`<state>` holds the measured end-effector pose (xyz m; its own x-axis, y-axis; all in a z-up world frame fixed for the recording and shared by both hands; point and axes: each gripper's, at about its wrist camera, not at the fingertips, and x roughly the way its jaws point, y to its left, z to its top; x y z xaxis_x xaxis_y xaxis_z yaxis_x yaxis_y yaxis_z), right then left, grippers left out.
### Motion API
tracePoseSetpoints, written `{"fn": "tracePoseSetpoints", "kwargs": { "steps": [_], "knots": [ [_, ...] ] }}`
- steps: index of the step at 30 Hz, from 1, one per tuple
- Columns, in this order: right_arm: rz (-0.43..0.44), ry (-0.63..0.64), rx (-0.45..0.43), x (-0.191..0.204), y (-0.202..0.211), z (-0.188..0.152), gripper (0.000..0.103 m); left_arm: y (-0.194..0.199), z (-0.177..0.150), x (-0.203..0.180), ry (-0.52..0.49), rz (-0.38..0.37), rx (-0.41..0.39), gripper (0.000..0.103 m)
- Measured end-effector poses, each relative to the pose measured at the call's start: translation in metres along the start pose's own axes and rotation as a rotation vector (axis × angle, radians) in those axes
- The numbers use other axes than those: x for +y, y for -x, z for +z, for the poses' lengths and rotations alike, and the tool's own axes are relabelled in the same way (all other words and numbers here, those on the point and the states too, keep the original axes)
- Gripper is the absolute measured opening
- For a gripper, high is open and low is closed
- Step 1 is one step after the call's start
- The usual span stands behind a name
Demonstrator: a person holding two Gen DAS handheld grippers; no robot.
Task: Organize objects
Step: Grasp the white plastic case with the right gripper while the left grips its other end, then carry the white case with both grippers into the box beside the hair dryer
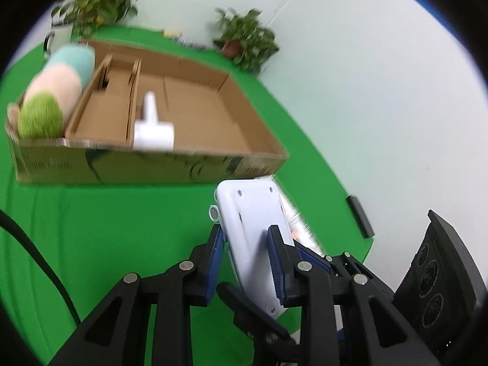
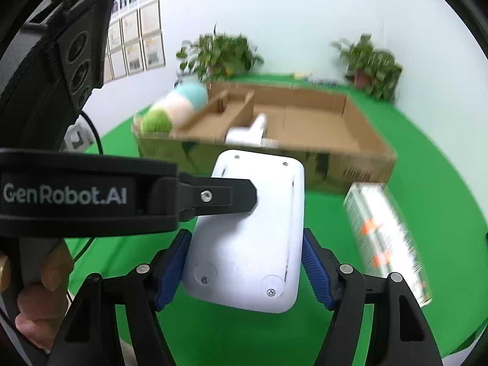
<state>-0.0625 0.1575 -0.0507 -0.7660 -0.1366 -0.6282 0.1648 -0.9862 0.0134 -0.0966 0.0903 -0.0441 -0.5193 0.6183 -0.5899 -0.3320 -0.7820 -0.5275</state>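
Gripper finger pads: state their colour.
Blue, ribbed pads on black fingers, clearest in the right wrist view.

White device point(image 2: 250, 235) with silver screws between blue ribbed pads point(image 2: 317, 271) on black grippers, green cloth point(image 1: 122, 228) beneath, brown cardboard box point(image 1: 210, 116) ahead, teal, peach and green plush point(image 1: 55, 91) at its left, white-and-orange printed box point(image 2: 387, 241) rightward

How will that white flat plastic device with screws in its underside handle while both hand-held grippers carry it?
The white flat plastic device looks rigid: no sag between the left hand-held gripper and right hand-held gripper. Its smooth shell may slip, though ribbed blue pads should help. Probably light, but that is a guess.
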Motion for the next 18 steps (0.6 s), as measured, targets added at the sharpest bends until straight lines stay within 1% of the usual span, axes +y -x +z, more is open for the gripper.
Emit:
{"fn": "tracePoseSetpoints", "kwargs": {
  "steps": [5, 9, 13, 16, 17, 18],
  "knots": [
    [0.002, 0.0, -0.074, 0.002, 0.017, 0.024, 0.064, 0.024, 0.016, -0.018, -0.049, 0.02, -0.064, 0.026],
    [0.0, -0.004, -0.122, 0.002, 0.031, 0.039, 0.063, 0.043, 0.031, -0.024, -0.079, 0.026, -0.095, 0.026],
    [-0.006, 0.002, -0.153, 0.001, 0.035, 0.065, 0.063, 0.048, 0.057, -0.034, -0.11, 0.028, -0.119, 0.026],
    [-0.006, -0.002, -0.164, -0.005, 0.036, 0.089, 0.063, 0.049, 0.079, -0.041, -0.135, 0.03, -0.12, 0.026],
    [-0.01, -0.009, -0.162, -0.008, 0.035, 0.099, 0.063, 0.047, 0.092, -0.042, -0.146, 0.029, -0.116, 0.026],
    [-0.011, -0.016, -0.156, -0.012, 0.034, 0.109, 0.063, 0.048, 0.099, -0.044, -0.154, 0.03, -0.113, 0.025]
  ]
}}
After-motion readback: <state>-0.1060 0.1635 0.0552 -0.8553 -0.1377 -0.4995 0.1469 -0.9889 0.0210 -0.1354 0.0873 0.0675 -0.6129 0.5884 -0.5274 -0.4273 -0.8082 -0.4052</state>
